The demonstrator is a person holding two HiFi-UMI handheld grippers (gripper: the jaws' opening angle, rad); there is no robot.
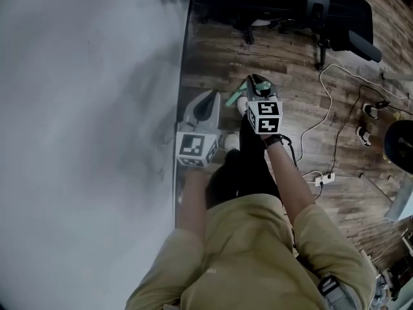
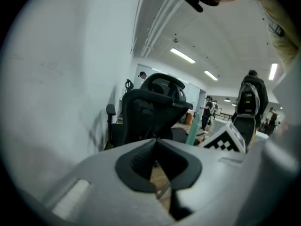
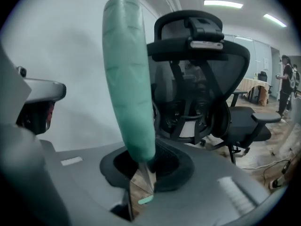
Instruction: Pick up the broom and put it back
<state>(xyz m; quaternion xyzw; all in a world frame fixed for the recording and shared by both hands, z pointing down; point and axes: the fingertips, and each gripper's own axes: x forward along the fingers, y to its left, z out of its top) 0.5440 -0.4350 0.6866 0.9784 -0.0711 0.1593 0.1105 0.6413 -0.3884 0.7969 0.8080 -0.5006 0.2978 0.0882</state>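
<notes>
Green broom handle, clamped in right claw

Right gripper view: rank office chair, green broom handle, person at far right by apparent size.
1. office chair
2. broom handle, right at the camera, so it looks bigger than it is
3. person, far off, so it looks tiny

No legible words, brands, numbers or signs were in view, only wordless black-and-white square markers on the cubes of the left gripper and right gripper

Left tool, right tool: jaws closed.
</notes>
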